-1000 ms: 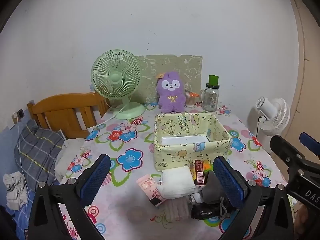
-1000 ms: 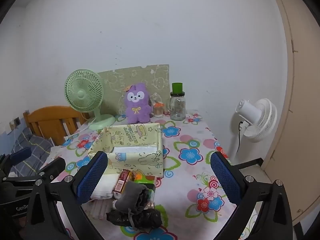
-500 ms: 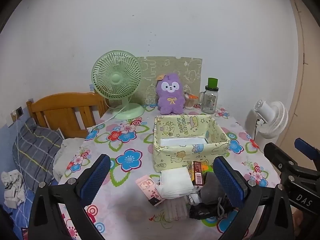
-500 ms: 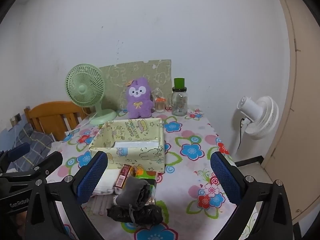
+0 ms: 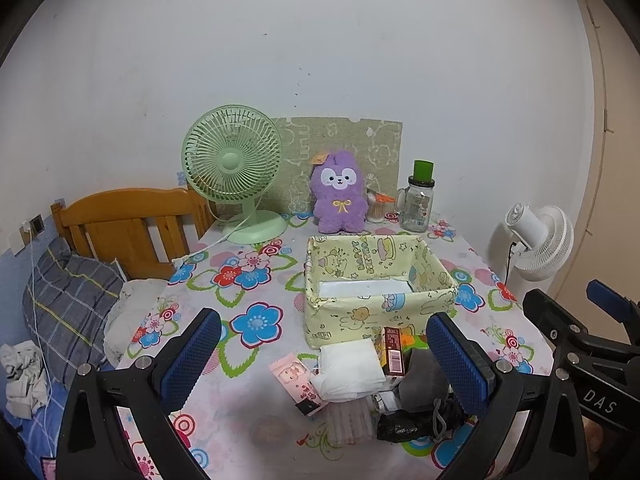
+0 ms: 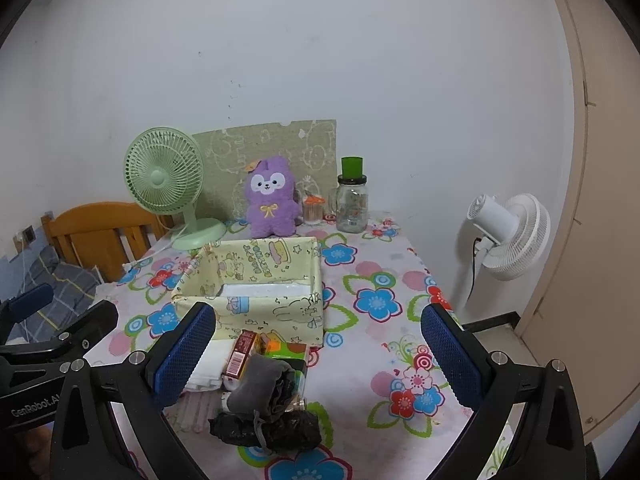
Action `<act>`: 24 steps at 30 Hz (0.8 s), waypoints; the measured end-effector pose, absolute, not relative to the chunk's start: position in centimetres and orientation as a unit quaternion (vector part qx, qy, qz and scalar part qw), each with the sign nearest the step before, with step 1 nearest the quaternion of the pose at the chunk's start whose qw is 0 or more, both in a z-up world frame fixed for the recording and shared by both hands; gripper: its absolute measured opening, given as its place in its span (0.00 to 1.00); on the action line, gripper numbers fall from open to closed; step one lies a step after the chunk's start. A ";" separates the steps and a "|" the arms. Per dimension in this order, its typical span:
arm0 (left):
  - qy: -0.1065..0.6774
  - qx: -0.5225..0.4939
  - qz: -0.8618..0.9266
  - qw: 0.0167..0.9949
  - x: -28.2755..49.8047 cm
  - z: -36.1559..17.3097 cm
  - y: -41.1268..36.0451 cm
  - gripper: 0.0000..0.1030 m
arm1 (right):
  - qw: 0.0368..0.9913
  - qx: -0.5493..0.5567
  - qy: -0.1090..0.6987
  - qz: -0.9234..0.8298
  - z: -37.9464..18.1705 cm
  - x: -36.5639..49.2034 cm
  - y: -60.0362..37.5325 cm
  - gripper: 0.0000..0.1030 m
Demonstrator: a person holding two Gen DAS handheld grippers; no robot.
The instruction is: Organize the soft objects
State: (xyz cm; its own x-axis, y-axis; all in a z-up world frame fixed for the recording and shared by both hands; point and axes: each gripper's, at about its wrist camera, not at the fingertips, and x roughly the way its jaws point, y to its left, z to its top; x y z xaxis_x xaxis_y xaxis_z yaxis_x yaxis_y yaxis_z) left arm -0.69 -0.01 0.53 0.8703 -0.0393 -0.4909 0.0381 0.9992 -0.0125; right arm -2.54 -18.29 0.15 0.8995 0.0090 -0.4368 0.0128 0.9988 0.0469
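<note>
A yellow fabric storage box (image 5: 376,312) (image 6: 264,304) stands in the middle of the flowered table, holding something white and flat. In front of it lies a pile: a folded white cloth (image 5: 348,368) (image 6: 208,368), a rolled grey sock (image 6: 260,380) (image 5: 424,376), a black crumpled bag (image 6: 268,430) (image 5: 412,424), a pink packet (image 5: 298,384) and a red-brown small box (image 5: 392,350) (image 6: 240,354). A purple plush toy (image 5: 340,196) (image 6: 272,200) sits at the back. My left gripper (image 5: 324,360) and right gripper (image 6: 316,356) hover open above the near edge, holding nothing.
A green desk fan (image 5: 236,172) and a glass jar with a green lid (image 5: 418,204) stand at the back by the wall. A white floor fan (image 6: 504,236) stands right of the table. A wooden bed headboard (image 5: 124,224) and a plaid pillow (image 5: 68,300) lie left.
Both grippers have risen and tilted slightly, so the table scene sits a little lower and further away in each view. Nothing on the table has moved.
</note>
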 end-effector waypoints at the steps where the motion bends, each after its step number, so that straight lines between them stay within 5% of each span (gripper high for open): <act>1: 0.253 -0.005 -0.021 0.967 -0.7 0.6 0.1 1.00 | 0.974 0.025 0.224 0.000 0.2 -2.6 -18.3 1.00; 24: 0.246 0.003 -0.021 0.969 -0.6 0.9 0.1 1.00 | 0.976 0.024 0.215 -0.008 0.3 -2.5 -18.4 1.00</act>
